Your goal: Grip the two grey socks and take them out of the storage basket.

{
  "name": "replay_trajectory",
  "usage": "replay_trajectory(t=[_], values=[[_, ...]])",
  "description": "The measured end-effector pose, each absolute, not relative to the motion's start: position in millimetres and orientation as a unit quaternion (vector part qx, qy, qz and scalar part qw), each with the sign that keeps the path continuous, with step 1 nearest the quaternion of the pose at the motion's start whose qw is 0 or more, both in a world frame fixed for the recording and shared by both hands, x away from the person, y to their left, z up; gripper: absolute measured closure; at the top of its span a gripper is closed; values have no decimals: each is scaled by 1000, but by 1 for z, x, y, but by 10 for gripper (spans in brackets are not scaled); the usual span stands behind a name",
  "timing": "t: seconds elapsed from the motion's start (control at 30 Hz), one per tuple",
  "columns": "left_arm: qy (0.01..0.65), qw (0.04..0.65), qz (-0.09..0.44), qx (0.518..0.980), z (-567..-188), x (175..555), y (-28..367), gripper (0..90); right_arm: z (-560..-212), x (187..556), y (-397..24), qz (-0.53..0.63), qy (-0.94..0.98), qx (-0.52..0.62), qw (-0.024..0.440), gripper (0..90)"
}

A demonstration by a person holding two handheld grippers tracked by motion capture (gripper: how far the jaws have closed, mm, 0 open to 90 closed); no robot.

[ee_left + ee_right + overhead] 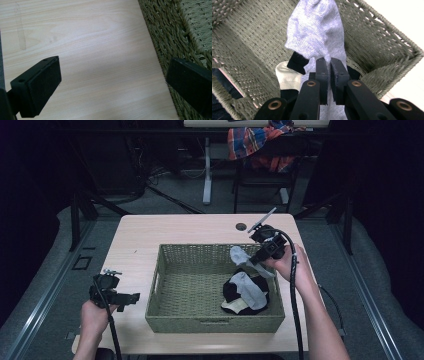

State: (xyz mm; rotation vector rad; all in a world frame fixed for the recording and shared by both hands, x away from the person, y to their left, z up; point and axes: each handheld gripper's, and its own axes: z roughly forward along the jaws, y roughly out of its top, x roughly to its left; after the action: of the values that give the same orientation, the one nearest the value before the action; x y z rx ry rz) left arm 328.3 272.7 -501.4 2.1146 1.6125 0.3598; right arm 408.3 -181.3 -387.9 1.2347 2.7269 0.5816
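Observation:
A woven green basket (170,285) sits on the light wooden table (140,232). In its right half lies a pile of socks (244,295), black, cream and grey. My right gripper (252,260) hangs over the basket's right side, shut on a grey sock (240,255) that it holds lifted above the pile. In the right gripper view the grey sock (317,32) is pinched between the jaws, with a cream sock (287,76) and a black cuff (297,62) below. My left gripper (134,299) rests open over the table left of the basket, nothing between its pads (42,85).
The basket's left wall (170,37) stands close beside my left gripper's right jaw. A round cable hole (241,226) marks the table's far side. Beyond the table a chair holds a plaid cloth (255,142). Dark floor surrounds the table.

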Motion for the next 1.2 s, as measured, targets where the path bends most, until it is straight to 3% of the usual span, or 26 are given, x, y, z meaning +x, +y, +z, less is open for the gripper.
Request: replay_trajectory(t=[0.47, 1.2], values=[[585, 228, 129, 768, -501, 328, 273, 3, -363, 397, -216, 206, 876, 430, 76, 858], [583, 225, 127, 770, -500, 328, 272, 3, -371, 398, -283, 187, 838, 505, 88, 860]])
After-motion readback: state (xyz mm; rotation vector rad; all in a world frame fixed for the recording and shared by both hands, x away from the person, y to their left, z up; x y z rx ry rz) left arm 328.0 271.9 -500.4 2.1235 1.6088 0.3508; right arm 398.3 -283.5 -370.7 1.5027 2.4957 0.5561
